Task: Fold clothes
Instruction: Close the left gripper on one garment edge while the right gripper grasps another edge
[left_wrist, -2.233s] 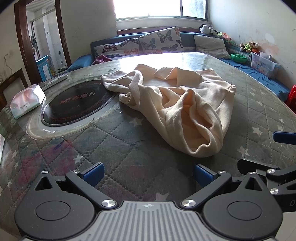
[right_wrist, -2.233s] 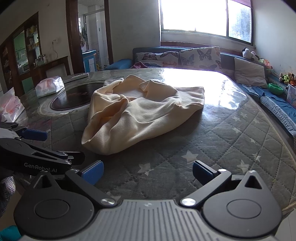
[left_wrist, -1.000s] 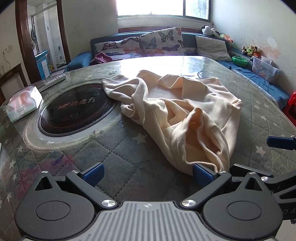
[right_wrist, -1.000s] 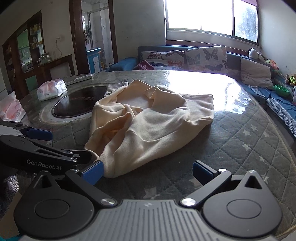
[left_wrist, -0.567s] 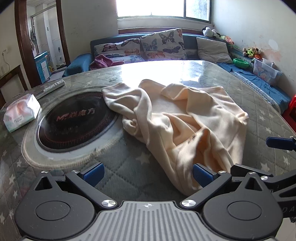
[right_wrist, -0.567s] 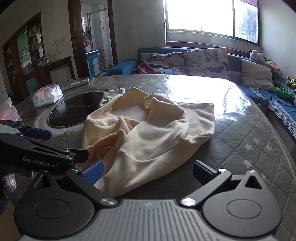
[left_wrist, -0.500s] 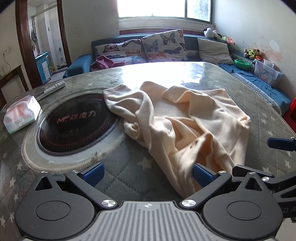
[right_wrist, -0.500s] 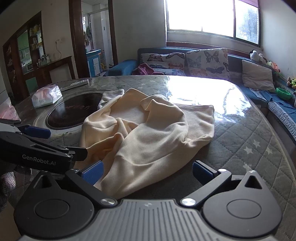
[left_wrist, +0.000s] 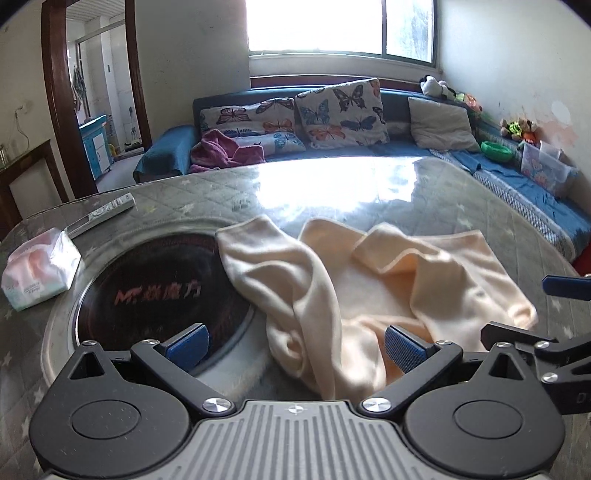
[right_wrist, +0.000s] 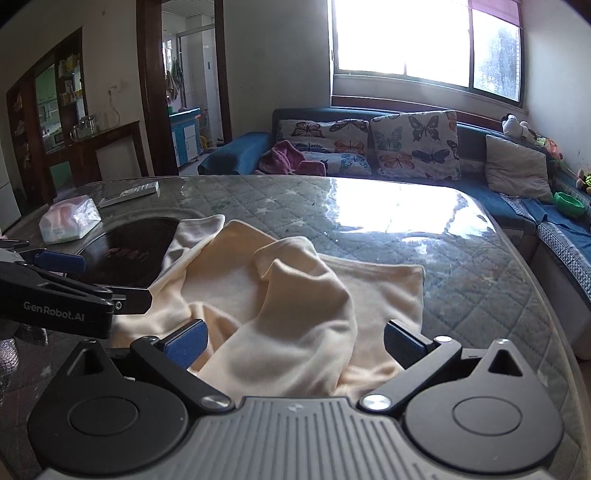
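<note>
The cream garment (left_wrist: 369, 288) lies crumpled on the table (left_wrist: 332, 192), its near edge bunched between the wide-open jaws of both grippers. The left gripper (left_wrist: 293, 341) faces the left end by the dark round plate (left_wrist: 155, 291); the right gripper (right_wrist: 293, 341) faces the right bulk. The cloth runs left to right. Neither gripper grasps anything.

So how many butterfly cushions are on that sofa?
2: one low butterfly cushion on the left, partly behind a purple garment, one upright butterfly cushion right of it. Others may be hidden.
</note>
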